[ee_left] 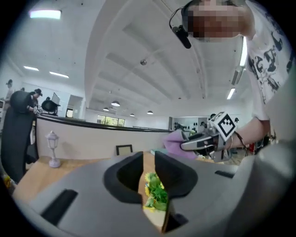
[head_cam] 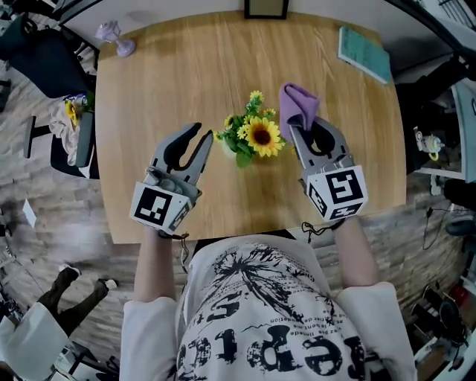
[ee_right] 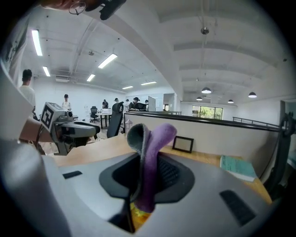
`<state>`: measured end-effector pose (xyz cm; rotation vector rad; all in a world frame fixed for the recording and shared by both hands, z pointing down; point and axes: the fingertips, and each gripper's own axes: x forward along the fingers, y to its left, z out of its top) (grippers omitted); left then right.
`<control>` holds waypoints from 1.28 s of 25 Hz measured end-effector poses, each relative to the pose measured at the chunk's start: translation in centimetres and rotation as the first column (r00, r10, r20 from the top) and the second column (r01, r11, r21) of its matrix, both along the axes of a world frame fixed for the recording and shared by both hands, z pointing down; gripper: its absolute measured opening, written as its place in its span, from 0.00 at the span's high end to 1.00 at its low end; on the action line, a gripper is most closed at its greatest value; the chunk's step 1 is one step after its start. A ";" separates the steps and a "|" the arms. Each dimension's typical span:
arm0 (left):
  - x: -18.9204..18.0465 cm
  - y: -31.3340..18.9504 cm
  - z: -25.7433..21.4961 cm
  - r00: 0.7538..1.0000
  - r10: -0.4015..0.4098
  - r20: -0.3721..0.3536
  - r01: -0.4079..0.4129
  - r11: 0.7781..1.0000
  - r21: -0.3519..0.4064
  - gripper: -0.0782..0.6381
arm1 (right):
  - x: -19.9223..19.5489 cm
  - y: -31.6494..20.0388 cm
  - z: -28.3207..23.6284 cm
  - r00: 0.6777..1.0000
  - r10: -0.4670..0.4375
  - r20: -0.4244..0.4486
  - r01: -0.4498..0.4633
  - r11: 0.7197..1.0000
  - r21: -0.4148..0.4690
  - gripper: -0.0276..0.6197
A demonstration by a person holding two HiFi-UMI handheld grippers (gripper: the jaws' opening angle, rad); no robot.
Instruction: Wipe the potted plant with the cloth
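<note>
A small potted plant (head_cam: 253, 136) with yellow sunflowers and green leaves stands in the middle of the wooden table (head_cam: 163, 82). My left gripper (head_cam: 203, 135) hovers just left of it, its jaws a narrow gap apart with nothing between them. In the left gripper view the plant (ee_left: 155, 192) shows through that gap (ee_left: 148, 159). My right gripper (head_cam: 305, 123) is just right of the plant, shut on a purple cloth (head_cam: 297, 103) that sticks up past its tips. In the right gripper view the cloth (ee_right: 152, 139) stands folded between the jaws (ee_right: 149, 159), with a bit of yellow flower (ee_right: 138, 215) below.
A teal book (head_cam: 364, 52) lies at the table's far right corner. A small lilac lamp figurine (head_cam: 113, 37) stands at the far left corner, a dark picture frame (head_cam: 265, 9) at the far edge. A black chair (head_cam: 44, 59) is left of the table.
</note>
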<state>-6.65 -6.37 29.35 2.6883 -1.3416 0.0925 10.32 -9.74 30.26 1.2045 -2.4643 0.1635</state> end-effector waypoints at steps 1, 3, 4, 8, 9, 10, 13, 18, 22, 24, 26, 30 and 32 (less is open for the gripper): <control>-0.6 0.0 -0.9 1.000 -0.021 0.002 0.021 1.000 0.010 0.81 | -0.5 0.0 -0.6 1.000 -0.018 0.001 0.018 1.000 0.012 0.83; -1.6 0.0 -2.6 0.998 -0.050 0.025 0.049 0.998 0.040 0.88 | -1.3 0.0 -1.8 0.999 -0.043 0.010 0.042 0.998 0.042 0.83; -1.9 0.2 -3.3 0.997 -0.056 0.046 0.053 0.997 0.055 0.88 | -1.7 -0.1 -2.5 0.999 -0.049 0.016 0.048 0.997 0.058 0.83; -2.5 1.0 -5.1 0.991 -0.069 0.111 0.060 0.994 0.086 0.88 | -2.7 -0.1 -5.1 0.997 -0.068 0.048 0.062 0.990 0.127 0.83; -2.6 1.2 -5.6 0.989 -0.085 0.120 0.074 0.993 0.093 0.88 | -3.0 0.0 -5.6 0.996 -0.075 0.054 0.067 0.988 0.141 0.84; -2.9 1.4 -5.9 0.986 -0.105 0.125 0.093 0.991 0.100 0.88 | -3.2 0.2 -6.0 0.995 -0.083 0.057 0.074 0.986 0.151 0.84; -4.4 1.5 -6.2 0.980 -0.164 0.115 0.152 0.983 0.102 0.88 | -4.4 0.7 -6.1 0.994 -0.092 0.060 0.081 0.983 0.162 0.84; -5.0 1.0 -6.0 0.974 -0.186 0.129 0.177 0.981 0.072 0.89 | -3.8 0.3 -6.3 0.997 -0.057 0.057 0.046 0.983 0.178 0.85; -5.1 0.9 -6.2 0.973 -0.209 0.103 0.203 0.977 0.067 0.89 | -2.5 -0.1 -6.4 0.998 -0.035 0.053 0.026 0.985 0.169 0.85; -5.2 0.6 -6.3 0.971 -0.220 0.096 0.215 0.974 0.067 0.89 | -2.1 -0.3 -6.5 0.998 -0.038 0.044 0.030 0.985 0.171 0.85; -5.1 0.4 -6.4 0.971 -0.218 0.095 0.212 0.975 0.069 0.89 | -1.8 -0.3 -6.4 0.998 -0.043 0.041 0.036 0.986 0.166 0.86; -4.7 0.3 -6.3 0.972 -0.207 0.109 0.200 0.978 0.064 0.89 | -1.8 -0.1 -5.7 0.997 -0.057 0.051 0.049 0.988 0.143 0.86; -4.4 0.3 -6.4 0.974 -0.196 0.112 0.190 0.980 0.067 0.89 | -1.6 0.0 -5.4 0.997 -0.056 0.058 0.048 0.990 0.134 0.86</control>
